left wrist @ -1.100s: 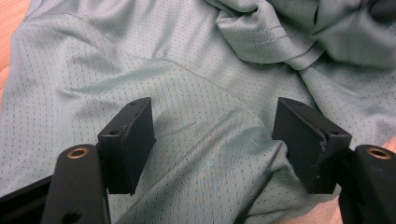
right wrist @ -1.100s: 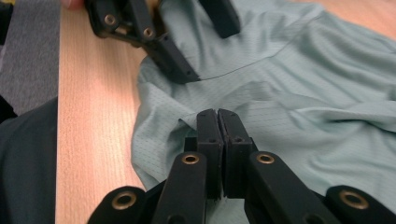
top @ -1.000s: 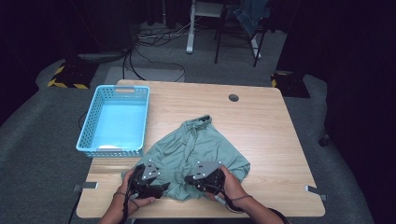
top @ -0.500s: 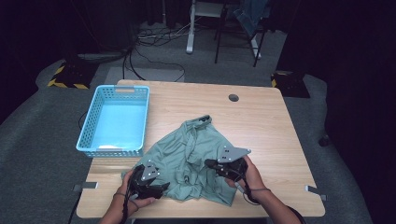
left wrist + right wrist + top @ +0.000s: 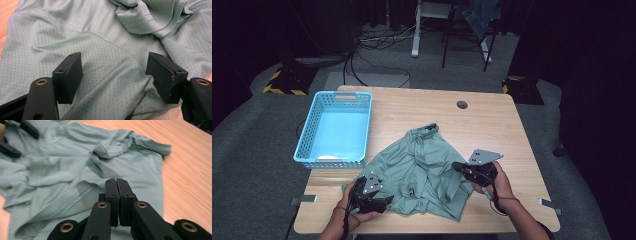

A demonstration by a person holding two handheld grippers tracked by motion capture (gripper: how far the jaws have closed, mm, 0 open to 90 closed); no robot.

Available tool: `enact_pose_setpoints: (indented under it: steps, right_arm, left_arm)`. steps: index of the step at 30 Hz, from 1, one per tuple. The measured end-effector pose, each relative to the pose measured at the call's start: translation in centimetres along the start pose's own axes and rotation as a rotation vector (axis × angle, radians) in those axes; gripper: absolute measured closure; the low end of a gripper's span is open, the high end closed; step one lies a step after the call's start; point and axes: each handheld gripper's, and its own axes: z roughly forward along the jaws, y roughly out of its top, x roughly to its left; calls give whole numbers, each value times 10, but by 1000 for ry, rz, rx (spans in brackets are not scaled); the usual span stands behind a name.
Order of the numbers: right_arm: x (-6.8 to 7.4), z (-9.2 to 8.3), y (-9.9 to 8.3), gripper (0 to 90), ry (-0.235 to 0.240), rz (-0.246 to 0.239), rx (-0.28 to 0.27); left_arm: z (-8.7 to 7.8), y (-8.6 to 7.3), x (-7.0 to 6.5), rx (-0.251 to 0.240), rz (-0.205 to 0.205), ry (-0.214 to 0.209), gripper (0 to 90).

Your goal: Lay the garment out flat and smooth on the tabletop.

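Green shirt [image 5: 422, 172] spread crumpled at 6 o'clock on the wooden table [image 5: 492, 120], folding barely begun.

Left gripper [image 5: 384, 201] parked with jaws apart over the hem at 7 o'clock, gripping nothing; right gripper [image 5: 458, 166] clenched, pinching a fold at the shirt's 3 o'clock edge. Blue basket [image 5: 312, 131] at 10 o'clock, not yet loaded. Versus a second ago: right gripper carried outward toward 3 o'clock, drawing cloth along; left unmoved.

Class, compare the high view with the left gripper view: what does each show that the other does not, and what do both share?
High view alone: the light blue perforated plastic basket, the pale wooden table, and the right hand-held gripper at the shirt's right edge. Left gripper view alone: the shirt's fine mesh weave between the left hand-held gripper and its open jaws. Both share: the crumpled sage-green mesh shirt.
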Motion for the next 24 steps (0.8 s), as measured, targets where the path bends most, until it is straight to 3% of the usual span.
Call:
enact_pose_setpoints:
  steps: [16, 24]
  right_arm:
    - [-38, -8, -24, 884, -88, 91, 18]
    - [-62, -13, -41, 884, -164, 137, 51]
  left_arm:
    - [0, 0, 0, -1, 3, -4, 295]
    - [0, 0, 1, -1, 6, -8, 296]
